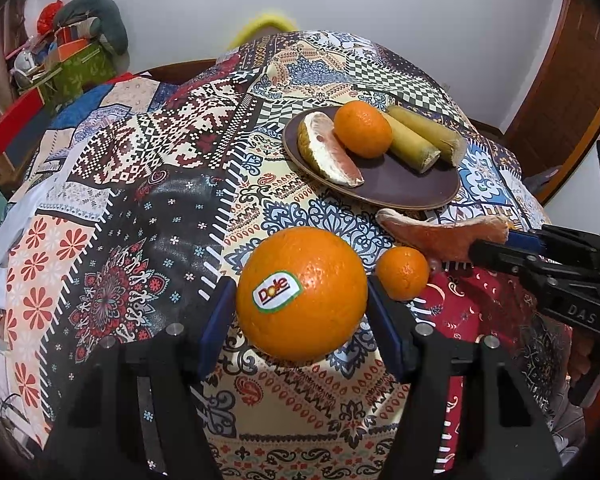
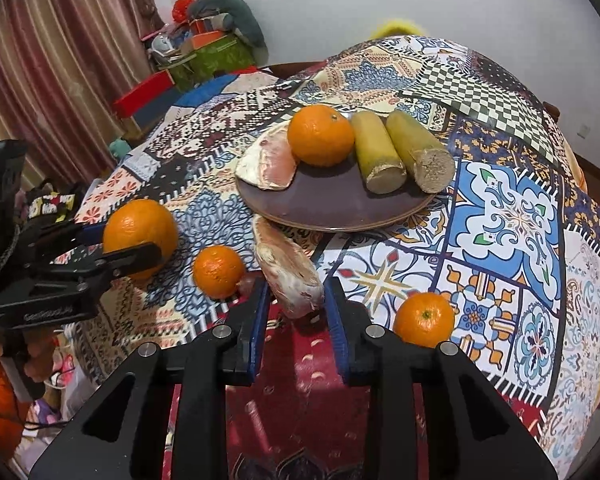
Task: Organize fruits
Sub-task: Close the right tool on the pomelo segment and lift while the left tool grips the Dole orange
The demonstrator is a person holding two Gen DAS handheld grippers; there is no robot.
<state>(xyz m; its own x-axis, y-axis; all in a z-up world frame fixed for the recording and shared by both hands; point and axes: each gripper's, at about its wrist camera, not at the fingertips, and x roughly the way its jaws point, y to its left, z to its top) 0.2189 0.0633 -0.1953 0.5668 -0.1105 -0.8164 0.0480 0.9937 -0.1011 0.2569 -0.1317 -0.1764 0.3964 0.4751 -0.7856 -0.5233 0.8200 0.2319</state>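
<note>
My left gripper (image 1: 302, 296) is shut on a large orange with a Dole sticker (image 1: 302, 294), held just above the patterned cloth; the same orange shows at the left of the right wrist view (image 2: 140, 232). My right gripper (image 2: 296, 304) is shut on the near end of a pink pomelo wedge (image 2: 288, 272), which points toward the brown plate (image 2: 332, 204). The plate holds a pomelo slice (image 2: 270, 166), an orange (image 2: 320, 134) and two sugarcane pieces (image 2: 400, 152). A small orange (image 2: 218, 272) lies between the grippers.
Another small orange (image 2: 424, 320) lies on the cloth to the right of my right gripper. A patchwork cloth (image 1: 140, 200) covers the table. Boxes and clutter (image 1: 68, 64) stand at the far left by the wall.
</note>
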